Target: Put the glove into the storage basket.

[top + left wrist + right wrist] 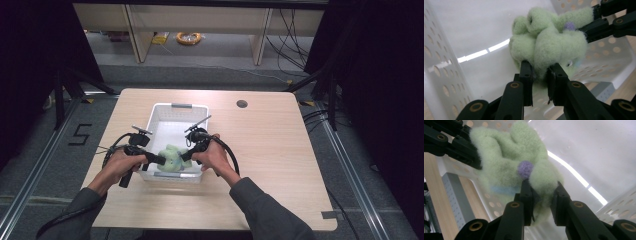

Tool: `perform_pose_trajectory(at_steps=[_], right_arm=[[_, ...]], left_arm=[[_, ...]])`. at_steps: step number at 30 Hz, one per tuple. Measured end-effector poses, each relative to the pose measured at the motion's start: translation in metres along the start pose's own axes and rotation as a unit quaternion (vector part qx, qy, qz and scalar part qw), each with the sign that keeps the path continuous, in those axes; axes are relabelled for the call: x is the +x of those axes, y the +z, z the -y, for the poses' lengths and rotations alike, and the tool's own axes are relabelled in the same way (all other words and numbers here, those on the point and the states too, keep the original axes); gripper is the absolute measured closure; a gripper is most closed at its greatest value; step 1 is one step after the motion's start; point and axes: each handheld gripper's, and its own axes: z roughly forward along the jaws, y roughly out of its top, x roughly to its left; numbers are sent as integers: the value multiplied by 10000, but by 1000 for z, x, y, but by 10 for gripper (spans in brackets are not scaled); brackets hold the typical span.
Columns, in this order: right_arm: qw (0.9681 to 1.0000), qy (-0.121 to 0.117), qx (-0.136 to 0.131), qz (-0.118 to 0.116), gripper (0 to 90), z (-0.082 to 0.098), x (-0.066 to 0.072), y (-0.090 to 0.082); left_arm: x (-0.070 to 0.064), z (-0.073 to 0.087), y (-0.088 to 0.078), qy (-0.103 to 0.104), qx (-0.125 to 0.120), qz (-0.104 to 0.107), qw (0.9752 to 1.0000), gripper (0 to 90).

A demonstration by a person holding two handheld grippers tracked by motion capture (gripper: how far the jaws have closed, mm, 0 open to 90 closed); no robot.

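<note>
— Fleece, pale green: where does it sit?

— The fuzzy green cloth (171, 158) hangs over the near end of the white perforated basket (179, 112) on the wooden table (270, 150), between the two tools.

— Who has it?

— Both. The left gripper (539, 72) has its jaws narrowed on a fold of the cloth (549, 42); the right gripper (541, 191) pinches another fold the same way.

— Anything the high view misses?

— Yes, the right gripper view shows a small purple pompom (525, 169) and a pale blue patch (504, 189) on the fabric. From above, the cloth is just a green lump.

— And what is unclear?

— What kind of garment it is; the bunched folds hide its shape, and the hands (117, 165) cover part of the basket's near rim.
</note>
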Motion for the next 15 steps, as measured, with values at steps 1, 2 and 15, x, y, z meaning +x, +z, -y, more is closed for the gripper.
perform_pose_trajectory(at_steps=[1, 2, 15], right_arm=[[10000, -10, 12, 27, 749, 0, 0, 1], [10000, 45, 55, 66, 748, 0, 1, 1], [9989, -98, 289, 346, 680, 0, 6, 8]], left_arm=[[0, 0, 1, -14, -12, -6, 10000, 750], [0, -1, 2, 42, 9, -43, 10000, 748], [2, 1, 9, 97, 190, -262, 9994, 703]])
